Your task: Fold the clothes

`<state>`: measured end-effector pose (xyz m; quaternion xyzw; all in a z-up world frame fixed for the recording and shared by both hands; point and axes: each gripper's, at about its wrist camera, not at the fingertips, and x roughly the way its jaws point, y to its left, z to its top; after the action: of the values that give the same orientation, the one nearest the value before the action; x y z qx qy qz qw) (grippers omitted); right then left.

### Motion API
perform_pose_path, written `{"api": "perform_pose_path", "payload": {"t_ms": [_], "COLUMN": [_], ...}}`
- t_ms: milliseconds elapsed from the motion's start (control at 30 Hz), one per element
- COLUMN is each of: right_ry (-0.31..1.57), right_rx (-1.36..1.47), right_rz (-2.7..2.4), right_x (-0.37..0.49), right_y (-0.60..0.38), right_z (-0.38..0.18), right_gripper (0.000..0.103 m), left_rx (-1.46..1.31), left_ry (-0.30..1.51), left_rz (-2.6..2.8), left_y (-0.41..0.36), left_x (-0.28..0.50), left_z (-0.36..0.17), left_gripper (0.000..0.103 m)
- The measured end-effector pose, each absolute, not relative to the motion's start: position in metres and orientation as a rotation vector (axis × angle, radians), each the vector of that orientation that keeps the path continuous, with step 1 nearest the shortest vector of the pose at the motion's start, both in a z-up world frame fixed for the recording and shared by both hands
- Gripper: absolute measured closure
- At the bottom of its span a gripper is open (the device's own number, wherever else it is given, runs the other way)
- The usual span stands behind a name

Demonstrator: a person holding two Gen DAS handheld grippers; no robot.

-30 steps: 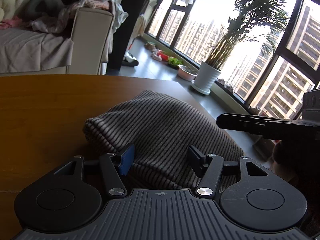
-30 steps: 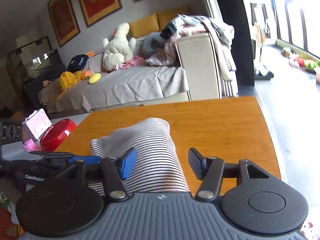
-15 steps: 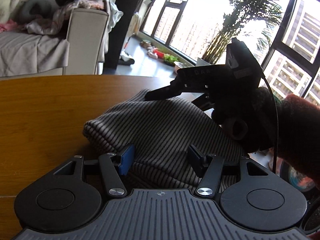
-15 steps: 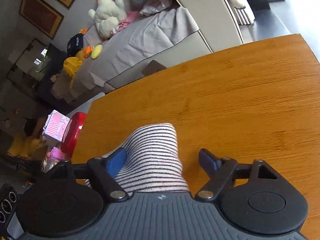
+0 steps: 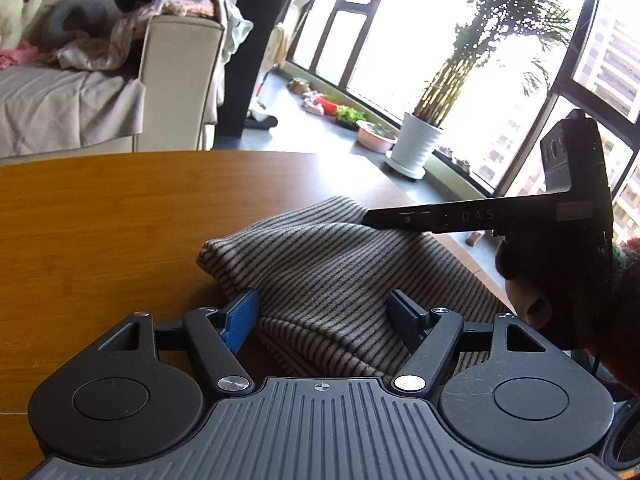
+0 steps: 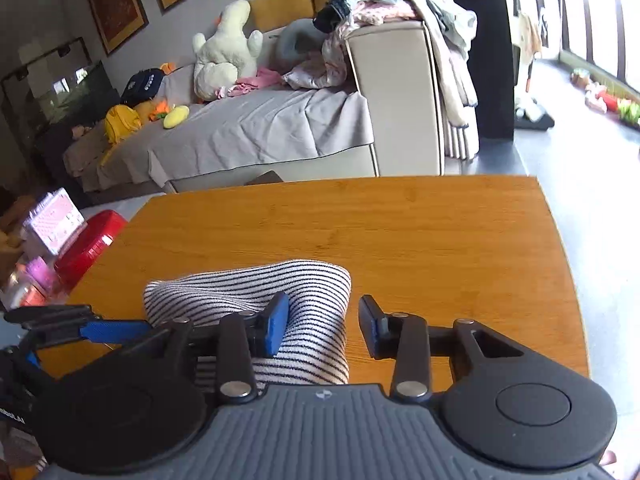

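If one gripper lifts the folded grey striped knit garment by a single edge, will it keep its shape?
Probably not. The folded grey striped knit garment has soft, rounded fold edges and sags between the open left gripper fingers, so it looks floppy and apt to unfold. Its ribbed knit should grip rather than slip on the wooden table, likely bunching if pushed.

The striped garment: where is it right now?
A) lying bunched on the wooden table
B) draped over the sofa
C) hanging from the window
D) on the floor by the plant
A: the striped garment lies bunched on the table, between both open grippers.
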<state>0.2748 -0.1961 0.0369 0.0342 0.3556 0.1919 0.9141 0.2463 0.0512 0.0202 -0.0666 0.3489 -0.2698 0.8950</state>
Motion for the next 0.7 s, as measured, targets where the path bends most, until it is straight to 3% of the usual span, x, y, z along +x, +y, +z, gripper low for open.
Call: {"api": "perform_pose_path", "payload": {"t_ms": [200, 267, 367, 500, 567, 600, 667, 700], "right_ry": [0.663, 0.671, 0.688, 0.749, 0.804, 0.830, 0.812, 0.785], "right_rx": [0.076, 0.100, 0.128, 0.237, 0.365, 0.433, 0.467, 0.483], "right_rz": [0.434, 0.457, 0.484, 0.500, 0.509, 0.515, 0.566, 0.604], "right_x": [0.229, 0.210, 0.183, 0.159, 0.159, 0.160, 0.154, 0.151], "right_y": [-0.206, -0.212, -0.222, -0.237, -0.240, -0.242, -0.236, -0.234], "right_z": [0.063, 0.060, 0.052, 0.031, 0.013, 0.005, 0.008, 0.013], "right_gripper": [0.059, 0.039, 0.025, 0.021, 0.022, 0.027, 0.048, 0.054], "left_rx": [-0.270, -0.307, -0.357, -0.388, -0.364, -0.361, -0.366, -0.351], "left_ry": [0.741, 0.750, 0.782, 0.858, 0.873, 0.881, 0.888, 0.880], "left_rz": [-0.458, -0.472, -0.526, -0.622, -0.615, -0.610, -0.578, -0.556], "left_y": [0.081, 0.083, 0.080, 0.069, 0.064, 0.063, 0.065, 0.067], "left_x": [0.237, 0.232, 0.223, 0.210, 0.209, 0.211, 0.214, 0.215], "left_z": [0.039, 0.042, 0.041, 0.023, 0.016, 0.014, 0.012, 0.013], "left_gripper": [0.024, 0.024, 0.024, 0.024, 0.026, 0.027, 0.028, 0.027]}}
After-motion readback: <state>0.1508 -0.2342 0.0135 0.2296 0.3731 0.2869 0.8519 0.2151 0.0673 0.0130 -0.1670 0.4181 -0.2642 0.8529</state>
